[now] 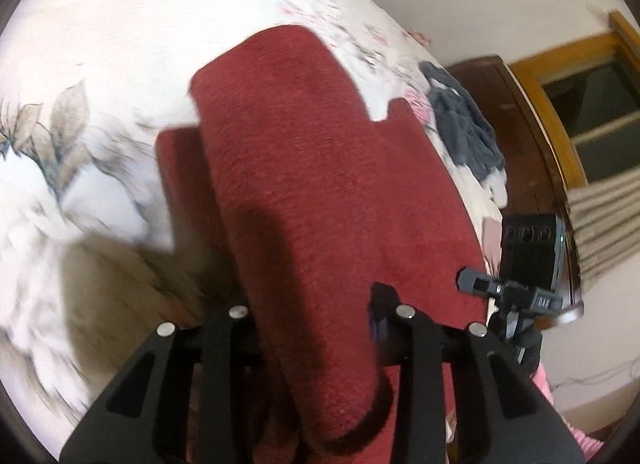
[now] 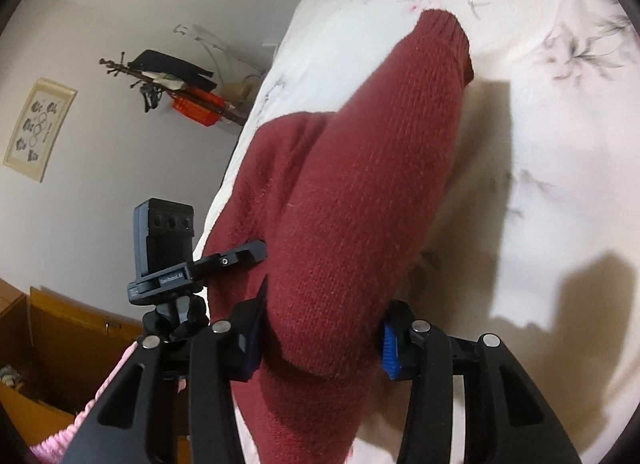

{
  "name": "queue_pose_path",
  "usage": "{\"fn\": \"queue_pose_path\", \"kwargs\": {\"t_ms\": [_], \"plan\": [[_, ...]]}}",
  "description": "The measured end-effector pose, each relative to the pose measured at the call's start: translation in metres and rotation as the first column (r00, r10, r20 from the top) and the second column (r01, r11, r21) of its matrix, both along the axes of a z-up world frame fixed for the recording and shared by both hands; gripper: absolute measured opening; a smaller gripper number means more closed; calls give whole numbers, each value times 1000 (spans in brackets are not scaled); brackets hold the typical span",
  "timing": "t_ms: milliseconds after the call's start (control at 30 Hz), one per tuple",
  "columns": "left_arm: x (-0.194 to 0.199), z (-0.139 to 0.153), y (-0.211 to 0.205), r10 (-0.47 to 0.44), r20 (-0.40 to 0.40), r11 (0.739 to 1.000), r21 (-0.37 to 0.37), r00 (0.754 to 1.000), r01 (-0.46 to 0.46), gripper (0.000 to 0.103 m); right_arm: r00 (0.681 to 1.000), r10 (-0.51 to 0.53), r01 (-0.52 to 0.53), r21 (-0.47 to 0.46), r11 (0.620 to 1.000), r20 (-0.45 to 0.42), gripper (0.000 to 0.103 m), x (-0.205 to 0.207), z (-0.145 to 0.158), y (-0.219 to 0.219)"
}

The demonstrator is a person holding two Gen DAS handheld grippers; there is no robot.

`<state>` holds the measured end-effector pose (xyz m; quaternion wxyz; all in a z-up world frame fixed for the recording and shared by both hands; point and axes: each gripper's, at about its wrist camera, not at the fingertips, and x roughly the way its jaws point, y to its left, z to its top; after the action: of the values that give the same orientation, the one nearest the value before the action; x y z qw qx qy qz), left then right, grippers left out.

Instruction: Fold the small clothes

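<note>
Both claws are gripping the dark red knitted sweater (image 1: 320, 184): the left claw (image 1: 316, 328) and right claw (image 2: 320, 340) are each closing on a thick fold, lifting it over the white floral bedspread (image 1: 100, 44). Keep both edges level (avoiding sag) while lowering.

Bare bedspread (image 2: 560, 192) beyond sweater (image 2: 360, 204), seemingly.

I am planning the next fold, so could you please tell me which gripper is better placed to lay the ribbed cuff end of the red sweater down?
Probably the right gripper: it is shut on the red sweater whose ribbed cuff hangs straight ahead over the floral bedsheet. The left gripper shows no cuff ahead.
</note>
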<state>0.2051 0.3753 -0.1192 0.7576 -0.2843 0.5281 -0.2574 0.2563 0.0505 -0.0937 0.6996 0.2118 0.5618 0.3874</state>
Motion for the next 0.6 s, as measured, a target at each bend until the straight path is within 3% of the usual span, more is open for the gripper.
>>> {"fn": "queue_pose_path", "kwargs": {"t_ms": [300,400,600], "plan": [[-63,38,-102,-83,87,996,-14,993,85,32,998,-31,33,-32,999,46,46,-63,47,-93],[-79,31,-128,-80,79,996,-34,994,83,32,997,-58,60,-45,997,46,46,-77,50,-113],[-110,-1,-138,-54,47,997,-47,997,56,32,995,-103,103,-39,994,11,46,-102,22,-138]]}}
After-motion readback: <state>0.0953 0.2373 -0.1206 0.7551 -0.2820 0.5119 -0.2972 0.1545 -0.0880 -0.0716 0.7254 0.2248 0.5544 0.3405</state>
